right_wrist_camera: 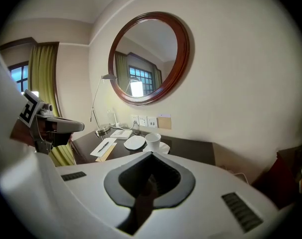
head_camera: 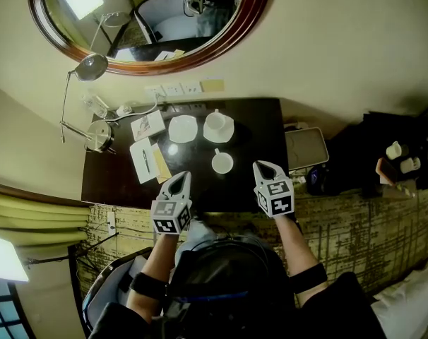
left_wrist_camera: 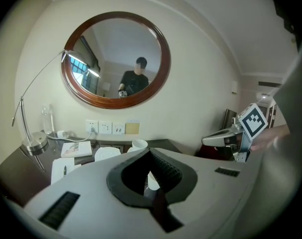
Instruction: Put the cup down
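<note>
A white cup (head_camera: pixel 222 162) stands upright and alone on the dark table (head_camera: pixel 260 129), near its front edge. Through the left gripper's jaw gap a sliver of it shows (left_wrist_camera: pixel 152 181). Behind it a second white cup (head_camera: pixel 216 121) (right_wrist_camera: pixel 152 140) sits on a saucer, beside an empty white saucer (head_camera: pixel 183 128) (right_wrist_camera: pixel 134 142). My left gripper (head_camera: pixel 180 178) (left_wrist_camera: pixel 151 156) hovers left of the lone cup at the table's front, jaws shut with nothing between them. My right gripper (head_camera: pixel 265 167) (right_wrist_camera: pixel 152 156) hangs to the right of that cup, apart from it, jaws shut and holding nothing.
A notepad with a pen (head_camera: pixel 143 159) and a booklet (head_camera: pixel 148 126) lie on the table's left half. A desk lamp (head_camera: pixel 94 66) and a glass (head_camera: pixel 94 104) stand at the far left. An oval mirror (head_camera: pixel 150 20) hangs above. A grey tray (head_camera: pixel 306 147) sits right of the table.
</note>
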{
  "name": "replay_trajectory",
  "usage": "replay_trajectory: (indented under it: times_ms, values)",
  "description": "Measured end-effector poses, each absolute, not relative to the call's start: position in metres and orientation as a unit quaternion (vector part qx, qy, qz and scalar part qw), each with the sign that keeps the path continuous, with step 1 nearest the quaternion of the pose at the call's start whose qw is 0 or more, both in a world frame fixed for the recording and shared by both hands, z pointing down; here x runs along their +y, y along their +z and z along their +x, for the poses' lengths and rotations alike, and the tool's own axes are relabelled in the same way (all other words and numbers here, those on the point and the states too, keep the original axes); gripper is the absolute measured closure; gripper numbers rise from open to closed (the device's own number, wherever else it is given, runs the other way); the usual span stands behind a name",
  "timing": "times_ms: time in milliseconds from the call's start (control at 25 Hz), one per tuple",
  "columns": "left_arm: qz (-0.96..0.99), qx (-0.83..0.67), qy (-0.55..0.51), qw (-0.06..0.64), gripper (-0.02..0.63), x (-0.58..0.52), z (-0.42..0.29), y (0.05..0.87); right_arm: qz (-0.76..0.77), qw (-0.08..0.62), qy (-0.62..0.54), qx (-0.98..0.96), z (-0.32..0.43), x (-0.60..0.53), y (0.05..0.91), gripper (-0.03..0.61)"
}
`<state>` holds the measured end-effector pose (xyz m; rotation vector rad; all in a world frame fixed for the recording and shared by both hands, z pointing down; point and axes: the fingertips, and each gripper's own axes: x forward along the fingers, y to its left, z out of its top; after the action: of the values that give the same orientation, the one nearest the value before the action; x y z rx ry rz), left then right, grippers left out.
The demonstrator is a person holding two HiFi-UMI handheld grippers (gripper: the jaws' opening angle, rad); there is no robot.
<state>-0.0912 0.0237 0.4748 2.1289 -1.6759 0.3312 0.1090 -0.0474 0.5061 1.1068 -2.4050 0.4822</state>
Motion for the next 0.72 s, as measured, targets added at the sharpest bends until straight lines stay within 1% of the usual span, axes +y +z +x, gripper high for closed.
replay_trajectory:
  times_ms: [320, 720]
  values:
    - [0.771, -0.591, 0.143, 0.189, 0.612, 0.029, -0.087, 0.48, 0.375, 0.225, 0.194, -0.878, 0.099, -0.039, 0.51, 0.578]
    - [0.761, -0.599, 0.131, 0.213, 0.612, 0.017, -0.097, 0.483, 0.372, 0.224, 0.206, -0.877, 0.094, -0.041, 0.511, 0.578]
